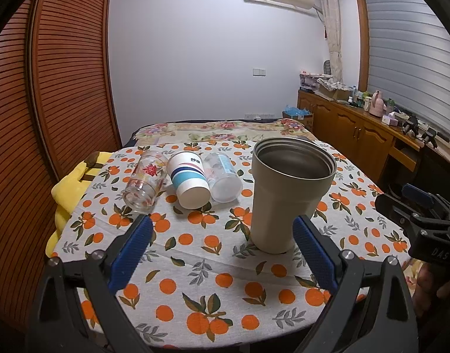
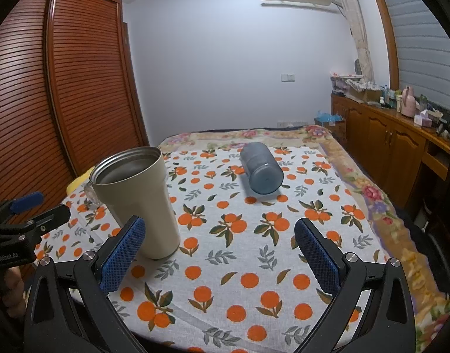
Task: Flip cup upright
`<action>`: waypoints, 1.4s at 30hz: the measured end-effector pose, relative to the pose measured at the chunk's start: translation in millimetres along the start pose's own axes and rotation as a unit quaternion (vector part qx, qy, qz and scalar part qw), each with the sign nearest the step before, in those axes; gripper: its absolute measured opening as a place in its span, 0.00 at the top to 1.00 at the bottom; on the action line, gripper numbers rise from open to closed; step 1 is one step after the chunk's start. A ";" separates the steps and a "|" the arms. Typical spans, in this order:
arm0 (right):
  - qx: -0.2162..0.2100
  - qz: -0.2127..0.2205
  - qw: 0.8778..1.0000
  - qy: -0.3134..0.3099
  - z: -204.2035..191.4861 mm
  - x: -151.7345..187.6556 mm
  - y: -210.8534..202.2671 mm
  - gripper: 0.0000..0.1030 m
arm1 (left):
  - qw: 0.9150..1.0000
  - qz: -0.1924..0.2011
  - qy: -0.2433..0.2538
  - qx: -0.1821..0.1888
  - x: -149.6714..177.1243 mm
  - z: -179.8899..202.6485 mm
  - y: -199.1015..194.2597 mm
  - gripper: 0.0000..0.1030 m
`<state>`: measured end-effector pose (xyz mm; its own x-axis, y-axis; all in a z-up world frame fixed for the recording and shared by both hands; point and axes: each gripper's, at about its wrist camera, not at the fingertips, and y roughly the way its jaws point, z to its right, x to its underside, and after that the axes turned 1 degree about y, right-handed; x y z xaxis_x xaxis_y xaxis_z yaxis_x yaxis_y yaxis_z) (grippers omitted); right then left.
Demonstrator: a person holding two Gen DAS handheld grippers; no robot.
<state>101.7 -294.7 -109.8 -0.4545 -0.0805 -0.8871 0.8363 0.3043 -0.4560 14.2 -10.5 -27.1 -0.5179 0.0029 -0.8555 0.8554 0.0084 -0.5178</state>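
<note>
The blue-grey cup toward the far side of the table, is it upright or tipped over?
Tipped over. The blue-grey cup lies on its side on the tablecloth, flat base facing the camera, unlike the standing beige tumbler.

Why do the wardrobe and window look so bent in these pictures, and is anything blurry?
Left wrist view: the fisheye lens bows the wardrobe and window blinds; corners go black; the beige tumbler is sharp with a soft shadow. Right wrist view: same bowing, and the blue cup lying on its side looks slightly soft.
</note>
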 end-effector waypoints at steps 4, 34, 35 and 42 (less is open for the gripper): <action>0.000 0.001 1.000 -0.003 -2.1 -0.6 -1.0 0.00 | 1.000 0.001 -0.001 0.001 -0.2 -0.5 -1.1 0.06; 0.000 0.001 1.000 -0.002 -1.7 -0.1 -0.8 0.00 | 1.000 0.005 0.001 0.002 -3.5 1.2 -6.8 0.06; 0.000 0.001 1.000 -0.002 -2.0 -0.1 -0.6 0.00 | 1.000 0.005 0.001 0.002 -3.5 1.3 -6.7 0.06; 0.000 0.001 1.000 -0.003 -1.7 0.0 -1.0 0.00 | 1.000 0.006 0.000 0.001 -2.9 0.7 -5.6 0.06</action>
<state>100.3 -293.3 -109.2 -0.4505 -0.0844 -0.8888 0.8377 0.3044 -0.4535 10.9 -11.2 -21.8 -0.5082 0.0020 -0.8612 0.8612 0.0054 -0.5082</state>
